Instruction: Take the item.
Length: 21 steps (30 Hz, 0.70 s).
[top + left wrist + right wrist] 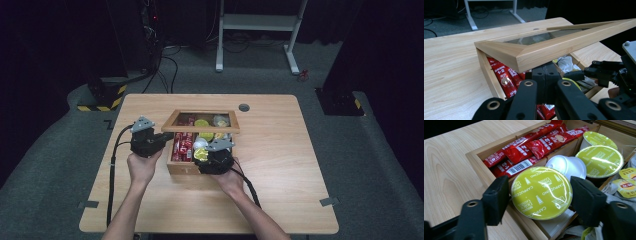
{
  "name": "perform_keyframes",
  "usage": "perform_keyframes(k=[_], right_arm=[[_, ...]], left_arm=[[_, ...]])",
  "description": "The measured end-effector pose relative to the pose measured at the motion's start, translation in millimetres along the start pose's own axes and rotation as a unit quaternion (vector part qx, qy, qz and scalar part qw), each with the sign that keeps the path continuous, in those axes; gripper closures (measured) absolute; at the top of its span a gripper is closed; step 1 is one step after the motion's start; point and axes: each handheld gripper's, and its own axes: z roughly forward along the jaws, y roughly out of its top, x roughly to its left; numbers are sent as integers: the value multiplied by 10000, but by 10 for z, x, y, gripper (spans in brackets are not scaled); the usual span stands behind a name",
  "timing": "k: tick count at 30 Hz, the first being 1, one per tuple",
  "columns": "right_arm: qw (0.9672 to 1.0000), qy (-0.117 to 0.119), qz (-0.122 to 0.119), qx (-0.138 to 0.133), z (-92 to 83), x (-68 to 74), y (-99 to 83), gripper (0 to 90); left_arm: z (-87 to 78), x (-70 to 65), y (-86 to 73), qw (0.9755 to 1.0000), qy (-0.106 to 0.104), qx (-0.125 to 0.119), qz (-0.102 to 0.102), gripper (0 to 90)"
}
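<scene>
step: placing capsule into box | left gripper fingers together, propping glass-paned wooden lid open | right gripper fingers clamped on green-foil round coffee capsule above open wooden box on table | next: lower into free compartment, release

I see a table of pale wood, smooth with a soft sheen. The box and its lid are light, matt wood, and the lid has a glass pane. My fingers are matt black plastic. The capsule between them has a glossy green foil top. The red sachets look like shiny plastic film.
</scene>
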Motion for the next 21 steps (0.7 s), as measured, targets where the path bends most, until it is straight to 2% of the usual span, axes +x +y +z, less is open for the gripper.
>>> perform_keyframes(k=[1, 7, 9, 17, 21], right_arm=[[10000, -13, 21, -3, -5, -6, -1, 369], [10000, 20, 84, 9, -7, -19, -3, 376], [9999, 31, 104, 13, -7, -22, -3, 378], [9998, 34, 164, -50, -29, -41, 2, 380], [9999, 44, 165, 11, -32, -32, 0, 380]], left_arm=[[0, -1, 0, 10000, -1, -1, -3, 896], [1, -8, -3, 10000, 22, -5, 6, 895], [-2, -14, -7, 9999, 67, 10, 82, 896], [-8, -10, -7, 10000, 25, 0, 3, 896], [-17, -7, -22, 10000, 28, 9, 22, 896]])
